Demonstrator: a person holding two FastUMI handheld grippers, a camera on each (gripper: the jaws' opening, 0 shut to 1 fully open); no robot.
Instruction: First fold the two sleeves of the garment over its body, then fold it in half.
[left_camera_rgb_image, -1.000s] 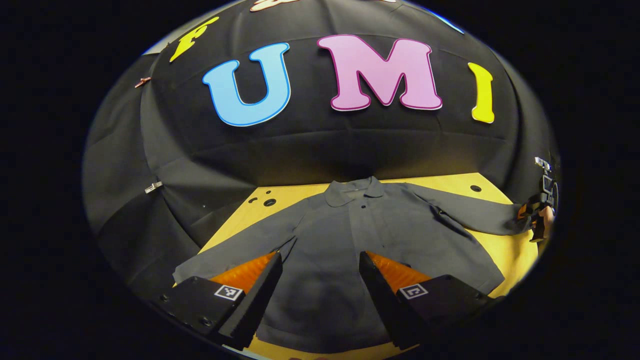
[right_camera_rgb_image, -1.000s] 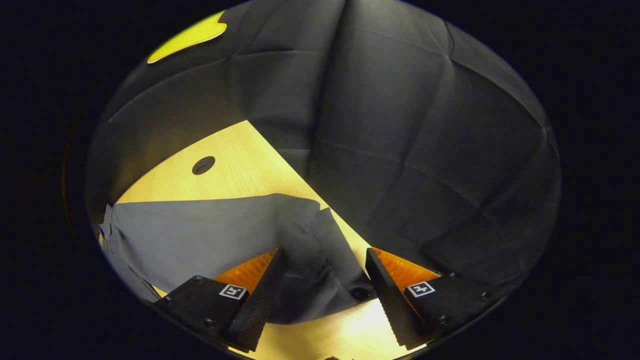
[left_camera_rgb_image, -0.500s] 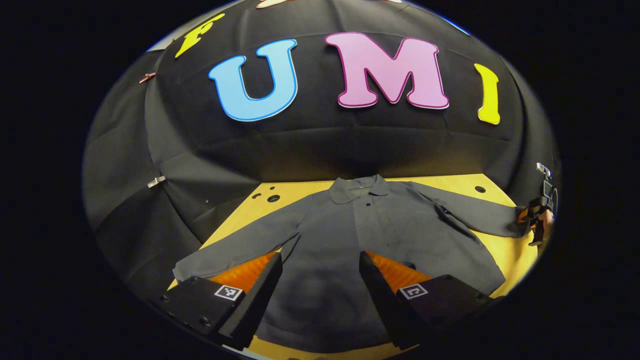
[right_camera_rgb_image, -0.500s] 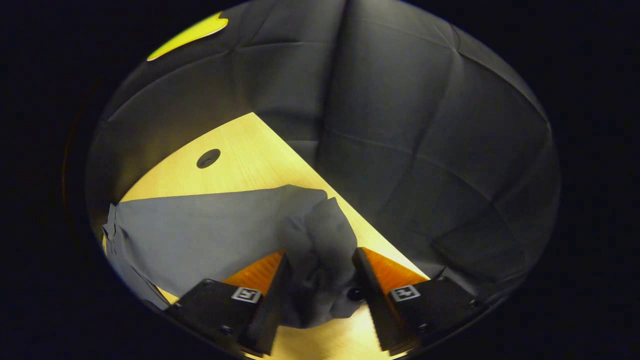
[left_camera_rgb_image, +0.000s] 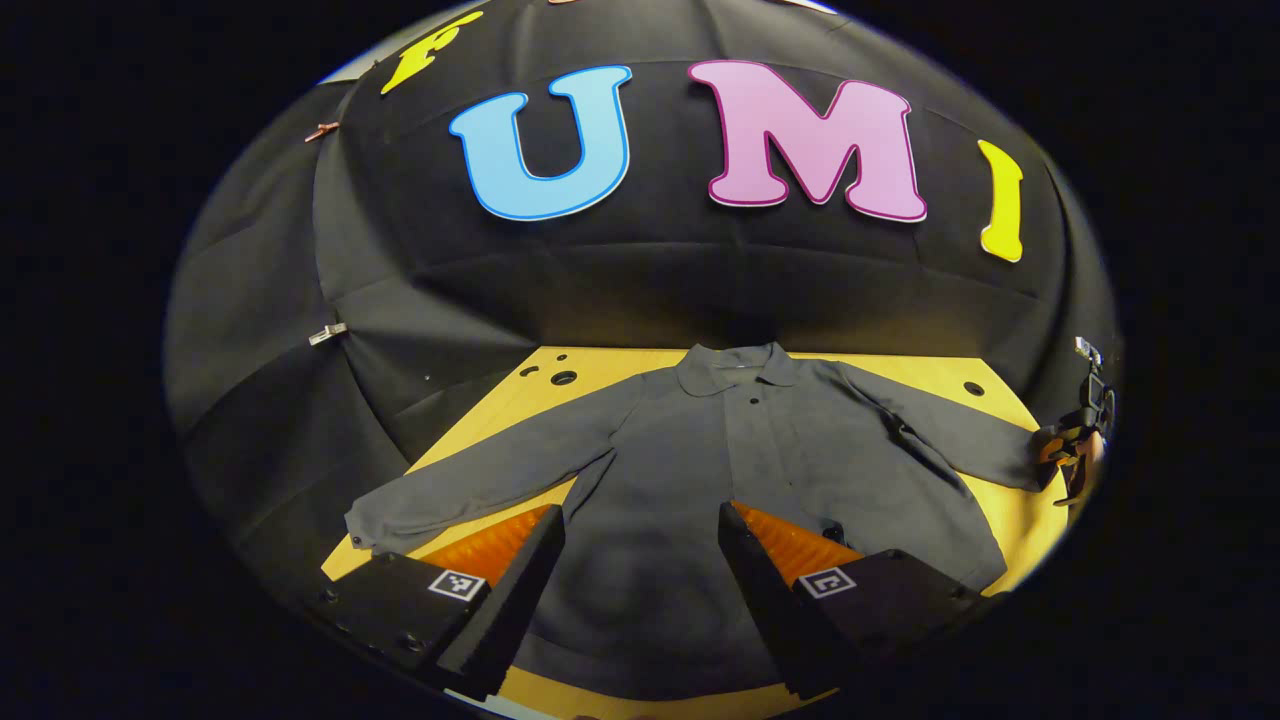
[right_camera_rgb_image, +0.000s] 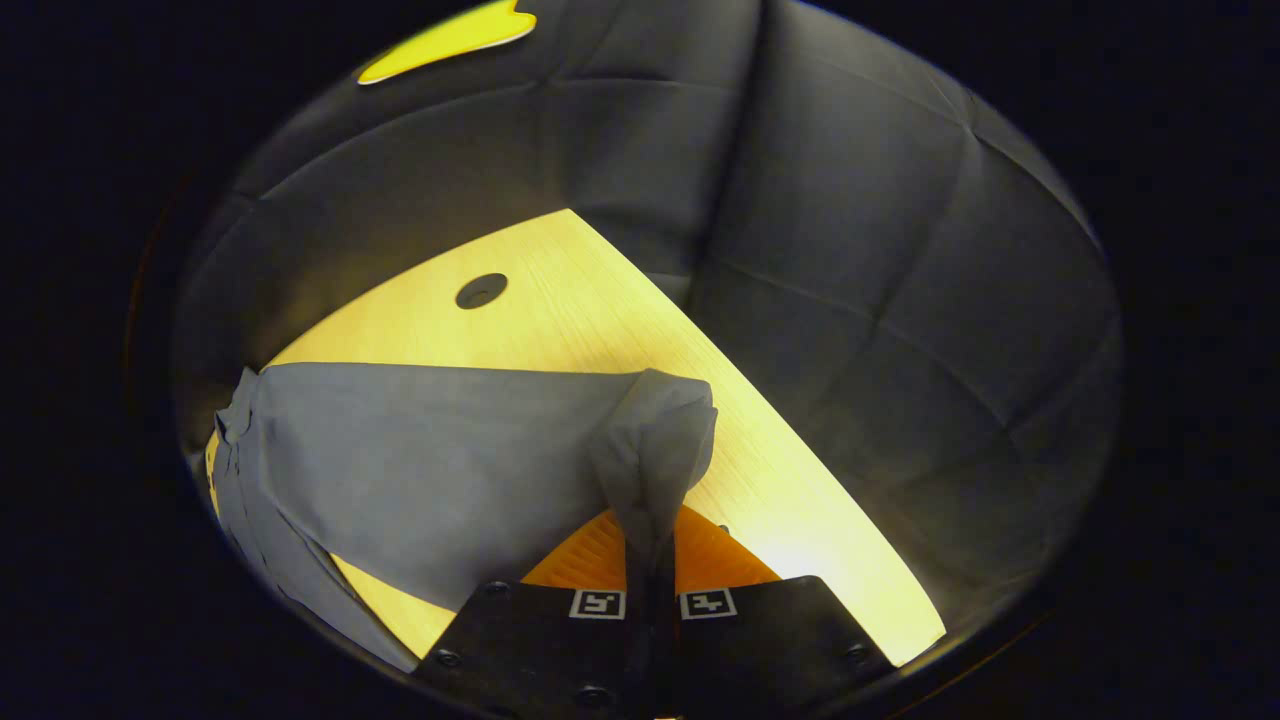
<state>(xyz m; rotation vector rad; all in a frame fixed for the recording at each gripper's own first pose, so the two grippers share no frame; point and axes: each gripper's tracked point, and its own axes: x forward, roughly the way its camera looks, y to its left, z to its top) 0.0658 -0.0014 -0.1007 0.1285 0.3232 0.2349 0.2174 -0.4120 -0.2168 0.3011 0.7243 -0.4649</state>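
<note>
The surface, a pale wooden top with holes drilled in it, is seen spread under a dark grey garment that is laid out flat, front up, collar toward the booth's far wall and both sleeves stretched out to the sides. Neither sleeve is folded over the body yet, so the first step is judged to be just under way.

In the right gripper view the right sleeve is seen running in from the left, and its cuff is pinched and pulled up into a peak by the right gripper, whose fingers are pressed together on the cloth. That same gripper is picked out small at the far right rim of the left gripper view, at the sleeve's end.

The left gripper is held above the hem of the garment with its fingers spread wide and nothing between them. The left sleeve lies untouched beside it.

Next, it is judged, the cuff is to be lifted clear and carried across over the chest, then released flat; a slack grip could let it slip.

The garment's near edge is cut off behind the left gripper's fingers, and how much cloth is caught inside the right gripper cannot be made out.
</note>
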